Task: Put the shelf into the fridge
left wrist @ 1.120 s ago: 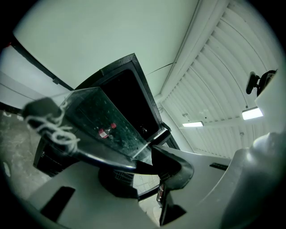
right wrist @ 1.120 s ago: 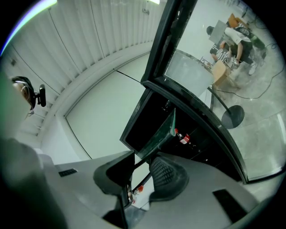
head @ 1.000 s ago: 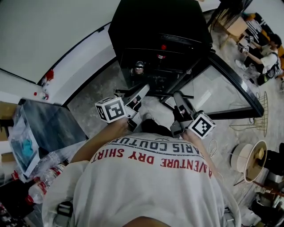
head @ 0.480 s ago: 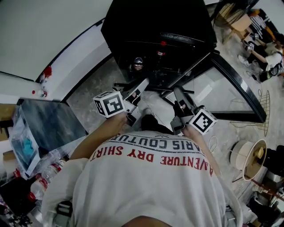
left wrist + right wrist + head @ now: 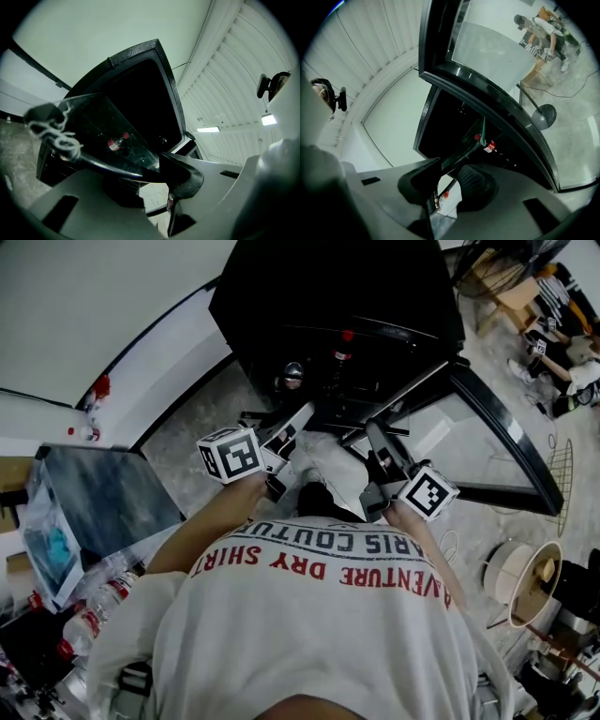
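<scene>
A black fridge (image 5: 337,296) stands open in front of me, its glass door (image 5: 487,418) swung out to the right. Between my two grippers I hold the shelf (image 5: 342,427), a glass pane in a black rim, just before the fridge's opening. My left gripper (image 5: 305,416) is shut on the shelf's left rim; the left gripper view shows the pane (image 5: 101,131) running out from the jaws (image 5: 157,171). My right gripper (image 5: 373,439) is shut on the right rim (image 5: 465,157), clamped between its pads (image 5: 447,176). A red-capped bottle (image 5: 343,345) stands inside.
A metal can (image 5: 292,376) sits inside the fridge. At the left are a dark panel (image 5: 103,502) and water bottles (image 5: 94,601). A round fan (image 5: 525,577) lies on the floor at the right. People sit at the far right (image 5: 562,343).
Both grippers and the shelf have edged forward toward the fridge opening. The grip on the shelf is the same.
</scene>
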`<action>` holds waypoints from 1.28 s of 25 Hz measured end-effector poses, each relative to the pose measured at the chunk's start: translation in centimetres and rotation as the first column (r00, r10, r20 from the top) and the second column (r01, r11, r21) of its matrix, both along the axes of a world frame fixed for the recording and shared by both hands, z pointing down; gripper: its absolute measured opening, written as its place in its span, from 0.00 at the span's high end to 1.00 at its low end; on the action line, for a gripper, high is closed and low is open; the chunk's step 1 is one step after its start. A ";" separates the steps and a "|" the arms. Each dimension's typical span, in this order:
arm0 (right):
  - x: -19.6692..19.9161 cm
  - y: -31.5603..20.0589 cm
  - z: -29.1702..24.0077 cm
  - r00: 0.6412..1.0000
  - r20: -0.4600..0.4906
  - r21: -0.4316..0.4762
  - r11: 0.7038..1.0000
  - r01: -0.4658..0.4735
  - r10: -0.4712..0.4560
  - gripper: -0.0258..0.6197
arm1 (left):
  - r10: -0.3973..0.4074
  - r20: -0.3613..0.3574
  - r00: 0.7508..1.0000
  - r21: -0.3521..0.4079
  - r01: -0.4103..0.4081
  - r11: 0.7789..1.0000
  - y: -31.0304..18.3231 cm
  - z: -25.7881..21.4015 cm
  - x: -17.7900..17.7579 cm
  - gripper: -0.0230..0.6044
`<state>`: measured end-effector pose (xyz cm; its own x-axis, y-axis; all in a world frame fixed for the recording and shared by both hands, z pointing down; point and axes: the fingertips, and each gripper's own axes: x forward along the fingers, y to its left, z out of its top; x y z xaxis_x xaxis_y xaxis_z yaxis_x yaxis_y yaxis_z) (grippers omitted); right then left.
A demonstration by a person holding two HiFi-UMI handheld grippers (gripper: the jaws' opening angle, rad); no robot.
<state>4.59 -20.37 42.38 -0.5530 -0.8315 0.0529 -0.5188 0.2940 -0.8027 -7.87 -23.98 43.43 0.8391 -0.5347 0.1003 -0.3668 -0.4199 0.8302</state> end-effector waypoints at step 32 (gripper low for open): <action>0.8 -4.5 2.5 1.000 -0.006 -0.050 0.999 0.009 -0.010 0.80 | 0.200 0.150 0.968 0.225 -0.230 0.947 -1.0 1.6 2.3 0.59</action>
<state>5.36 -24.89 44.92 -0.5605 -0.8224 0.0976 -0.5214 0.2589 -0.8130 -5.57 -25.00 45.05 0.9259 -0.3638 0.1022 -0.3390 -0.6804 0.6497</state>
